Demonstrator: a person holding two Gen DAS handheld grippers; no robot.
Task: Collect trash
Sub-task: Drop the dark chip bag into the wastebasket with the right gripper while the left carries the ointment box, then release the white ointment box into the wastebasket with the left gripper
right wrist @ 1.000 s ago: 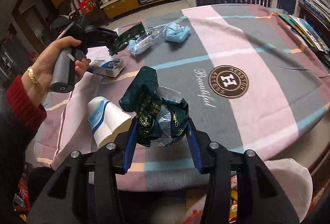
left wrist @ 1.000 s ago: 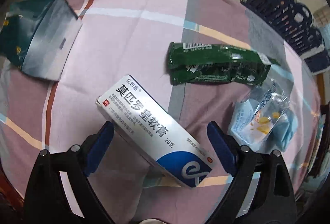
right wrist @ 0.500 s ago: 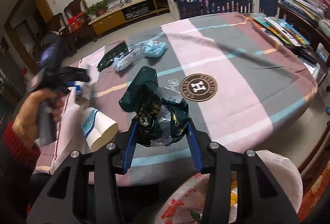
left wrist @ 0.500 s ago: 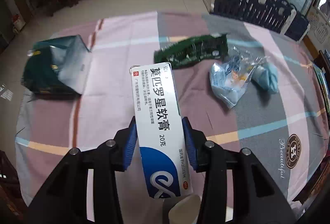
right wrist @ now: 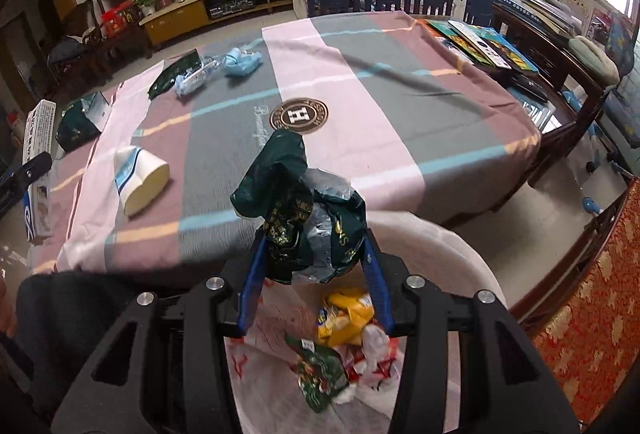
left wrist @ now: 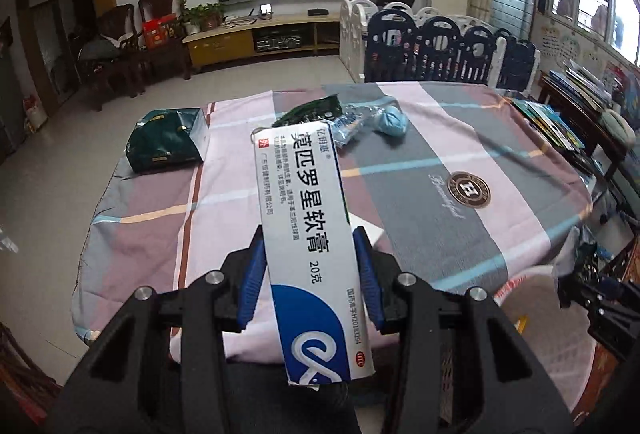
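My left gripper (left wrist: 310, 274) is shut on a white and blue ointment box (left wrist: 306, 230), held up above the near edge of the table; the box also shows at the left of the right wrist view (right wrist: 38, 154). My right gripper (right wrist: 312, 270) is shut on a crumpled dark green wrapper (right wrist: 298, 218), held over a white trash bag (right wrist: 452, 258) that holds yellow and green wrappers (right wrist: 344, 314). A paper cup (right wrist: 138, 180) lies on its side on the tablecloth. A green packet (right wrist: 172, 74), a clear plastic bag (right wrist: 198, 76) and a blue mask (right wrist: 242, 60) lie at the far side.
A dark green bag (left wrist: 166, 144) lies at the table's far left edge (right wrist: 78, 128). The round table has a striped cloth (left wrist: 460, 138) with a logo (left wrist: 468, 190). Books (right wrist: 480, 46) lie on a side table at the right. A playpen fence (left wrist: 440, 46) stands behind.
My left gripper closed on the ointment box, lifted it off the table and drew back. My right gripper carried the green wrapper back from the table to above the trash bag.
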